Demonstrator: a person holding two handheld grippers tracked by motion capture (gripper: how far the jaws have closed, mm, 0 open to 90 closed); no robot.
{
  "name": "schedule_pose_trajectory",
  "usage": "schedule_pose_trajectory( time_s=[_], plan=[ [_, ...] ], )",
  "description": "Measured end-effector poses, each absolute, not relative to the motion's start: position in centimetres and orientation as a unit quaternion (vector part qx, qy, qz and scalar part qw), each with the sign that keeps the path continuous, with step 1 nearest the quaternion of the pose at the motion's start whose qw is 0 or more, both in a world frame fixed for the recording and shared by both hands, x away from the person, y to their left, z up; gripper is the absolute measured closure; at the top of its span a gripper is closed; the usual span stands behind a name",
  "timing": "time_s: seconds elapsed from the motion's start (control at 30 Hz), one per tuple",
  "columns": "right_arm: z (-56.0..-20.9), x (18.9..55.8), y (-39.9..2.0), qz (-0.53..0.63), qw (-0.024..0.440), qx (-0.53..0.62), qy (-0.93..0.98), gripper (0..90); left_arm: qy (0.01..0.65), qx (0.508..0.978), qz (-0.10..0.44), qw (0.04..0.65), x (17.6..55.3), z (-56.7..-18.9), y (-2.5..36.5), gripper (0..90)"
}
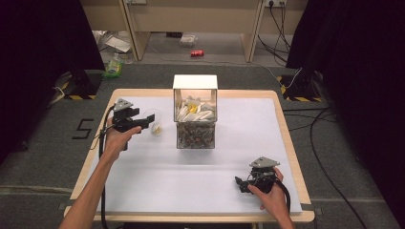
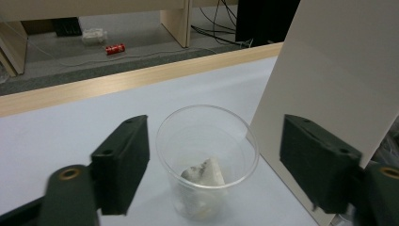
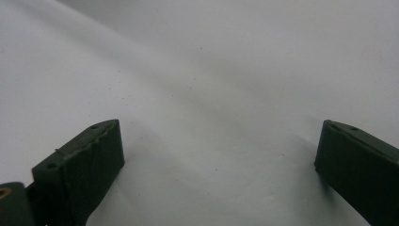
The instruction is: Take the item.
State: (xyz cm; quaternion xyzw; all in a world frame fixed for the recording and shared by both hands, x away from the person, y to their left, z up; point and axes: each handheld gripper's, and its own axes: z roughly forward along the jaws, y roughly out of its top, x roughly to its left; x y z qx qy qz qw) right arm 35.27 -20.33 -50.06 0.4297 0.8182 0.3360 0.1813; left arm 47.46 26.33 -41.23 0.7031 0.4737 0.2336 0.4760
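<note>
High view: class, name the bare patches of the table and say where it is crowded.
Free: the mat between the box and the near edge, left of the right gripper, and right of the box. Crowded: left of the box, where the left gripper flanks the cup.

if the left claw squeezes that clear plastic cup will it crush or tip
The clear thin-walled plastic cup probably flexes or dents under a firm squeeze, since its wall looks very thin. It likely weighs little: a single small white lump lies inside, so a nudge could slide or tip it. The left claw straddles it with jaws open, not touching, so closing gently seems wise.
</note>
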Motion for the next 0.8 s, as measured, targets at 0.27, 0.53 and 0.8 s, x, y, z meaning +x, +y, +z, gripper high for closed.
schedule_pose_trajectory(
  time_s=[0.27,0.53,0.8],
  plan=[
    [-50.1,35.3,-20.3,0.336,0.182,0.430,0.818,2.3,0.466,0.704,0.228,0.485,46.7,-40.7,26.3,14.5],
    [-50.1,35.3,-20.3,0.336,0.182,0.430,0.818,2.3,0.463,0.710,0.227,0.481,45.9,-40.4,26.2,15.1],
    [-50.1,35.3,-20.3,0.336,0.182,0.430,0.818,2.3,0.463,0.711,0.227,0.478,45.1,-40.7,26.2,15.6]
  ],
)
